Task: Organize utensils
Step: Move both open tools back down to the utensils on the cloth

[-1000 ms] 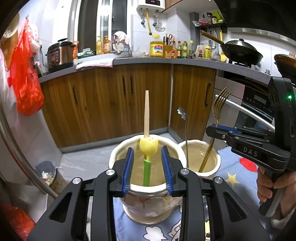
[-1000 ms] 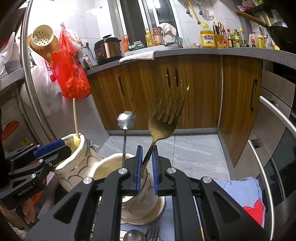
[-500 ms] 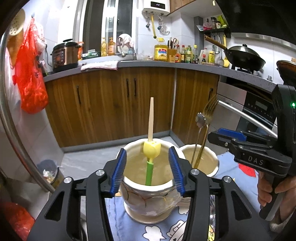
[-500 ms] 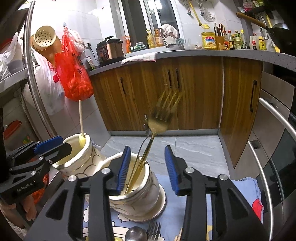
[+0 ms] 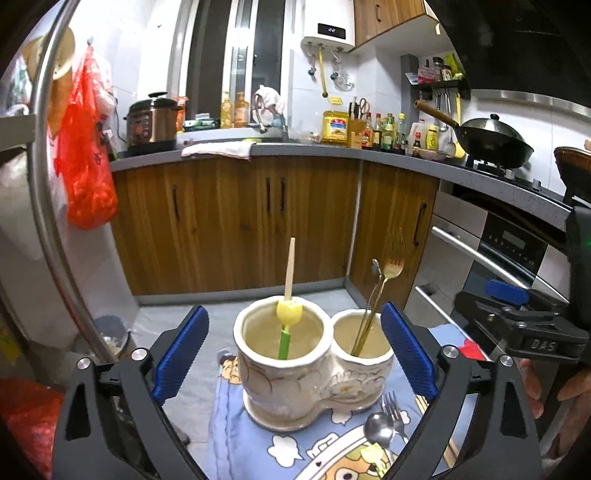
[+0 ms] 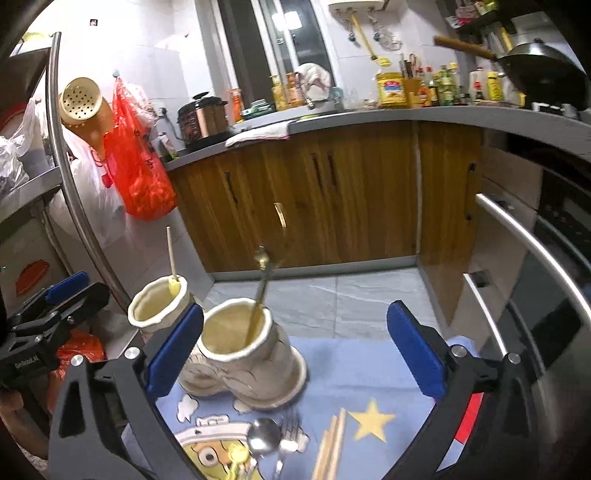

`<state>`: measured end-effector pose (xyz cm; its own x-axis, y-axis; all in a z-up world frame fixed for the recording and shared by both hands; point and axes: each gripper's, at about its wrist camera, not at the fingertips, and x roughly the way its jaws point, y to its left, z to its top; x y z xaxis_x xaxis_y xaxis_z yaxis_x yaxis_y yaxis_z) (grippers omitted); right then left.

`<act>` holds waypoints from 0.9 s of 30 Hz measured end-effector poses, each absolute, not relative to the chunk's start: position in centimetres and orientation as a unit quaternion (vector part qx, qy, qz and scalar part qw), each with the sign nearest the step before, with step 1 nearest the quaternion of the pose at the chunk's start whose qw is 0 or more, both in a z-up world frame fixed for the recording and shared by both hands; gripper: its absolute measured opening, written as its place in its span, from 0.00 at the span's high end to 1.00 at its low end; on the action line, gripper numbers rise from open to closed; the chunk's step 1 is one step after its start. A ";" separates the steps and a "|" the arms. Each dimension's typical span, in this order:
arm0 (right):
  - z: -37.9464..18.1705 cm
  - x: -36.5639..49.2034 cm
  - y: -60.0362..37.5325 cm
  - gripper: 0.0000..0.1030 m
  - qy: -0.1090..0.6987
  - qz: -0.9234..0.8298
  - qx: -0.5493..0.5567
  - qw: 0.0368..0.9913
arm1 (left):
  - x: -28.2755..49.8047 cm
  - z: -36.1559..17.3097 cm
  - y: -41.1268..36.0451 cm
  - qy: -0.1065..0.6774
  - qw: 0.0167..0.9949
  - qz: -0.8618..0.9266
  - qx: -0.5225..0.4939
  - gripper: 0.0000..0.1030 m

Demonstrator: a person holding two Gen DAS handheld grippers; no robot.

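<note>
on the blue cartoon cloth (image 5: 236, 424) stands a cream two-cup ceramic holder (image 5: 314, 373). its larger cup already has the yellow-and-green utensil with a pale wooden stick (image 5: 289, 299); the smaller cup has a gold fork (image 5: 384, 291) and a slim silver spoon beside it. judging from this, the sorting is partly done. left on the cloth in front of the holder are a silver spoon (image 6: 263, 437), a fork (image 6: 286, 439), wooden chopsticks (image 6: 328, 448) and a yellow-tipped piece, too blurred to name. the left hand-held gripper (image 5: 293, 350) is spread wide and holds nothing; the right hand-held gripper (image 6: 295, 350) is likewise wide and empty. readable writing: "das" on the right gripper's body, "22" on the wall heater (image 5: 330, 31).
</note>
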<state>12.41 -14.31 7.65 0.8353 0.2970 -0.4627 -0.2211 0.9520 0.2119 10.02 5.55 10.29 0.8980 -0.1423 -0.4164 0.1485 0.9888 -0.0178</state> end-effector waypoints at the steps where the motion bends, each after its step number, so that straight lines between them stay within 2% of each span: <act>1: 7.7 11.8 -14.6 0.05 0.253 0.131 0.073 0.956 | 9.5 10.2 5.1 0.215 0.974 -0.069 0.010 0.07; 9: 6.1 8.7 -16.0 0.05 0.270 0.110 0.045 0.956 | 7.4 7.8 1.9 0.233 0.969 -0.077 0.039 0.05; 16: 2.1 8.9 -18.2 0.05 0.307 0.096 0.063 0.945 | 8.1 3.6 1.4 0.293 0.951 -0.097 0.027 0.05; 27: -3.3 9.9 -19.0 0.05 0.385 0.110 0.010 0.916 | 9.0 -2.8 2.5 0.423 0.900 -0.106 0.007 0.05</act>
<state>9.93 -18.95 -3.32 0.6791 0.2100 -0.7033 -0.1939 0.9755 0.1041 8.96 2.50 -2.80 0.6190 -0.1845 -0.7634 0.1962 0.9775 -0.0771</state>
